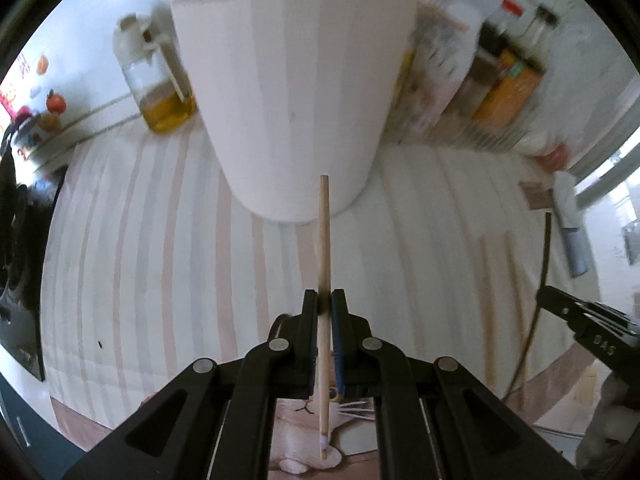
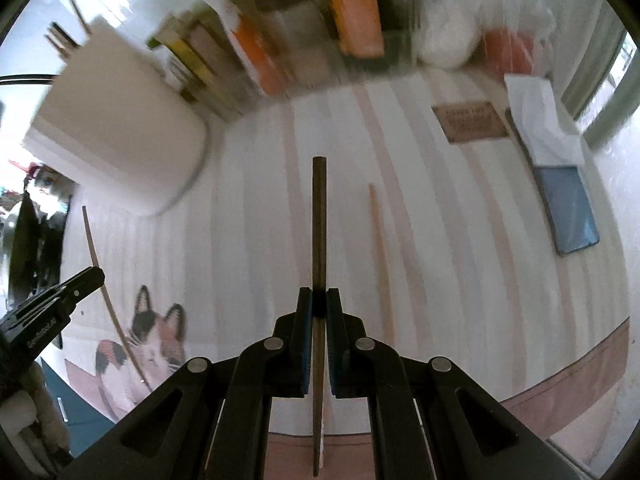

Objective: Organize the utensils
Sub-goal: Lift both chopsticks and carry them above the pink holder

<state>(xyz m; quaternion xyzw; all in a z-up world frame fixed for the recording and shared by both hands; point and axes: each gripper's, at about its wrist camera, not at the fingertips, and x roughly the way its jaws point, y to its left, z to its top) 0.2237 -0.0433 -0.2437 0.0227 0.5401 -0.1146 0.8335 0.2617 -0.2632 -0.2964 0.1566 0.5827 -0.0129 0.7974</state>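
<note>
My left gripper (image 1: 324,300) is shut on a light wooden chopstick (image 1: 324,248) that points at the white utensil holder (image 1: 292,92) just ahead. My right gripper (image 2: 319,298) is shut on a dark brown chopstick (image 2: 319,224), held above the striped tablecloth. The holder (image 2: 116,128) shows at the upper left of the right wrist view, with several sticks poking from its top. A light chopstick (image 2: 382,256) lies on the cloth right of my right gripper. A dark chopstick (image 2: 105,280) lies at the left. The left gripper's tip (image 2: 80,284) shows there too.
An oil bottle (image 1: 156,80) stands left of the holder. Boxes and packets (image 1: 500,84) crowd the back. A blue-and-white packet (image 2: 560,184) and a brown card (image 2: 472,122) lie at the right. The table edge (image 2: 560,376) runs near the front.
</note>
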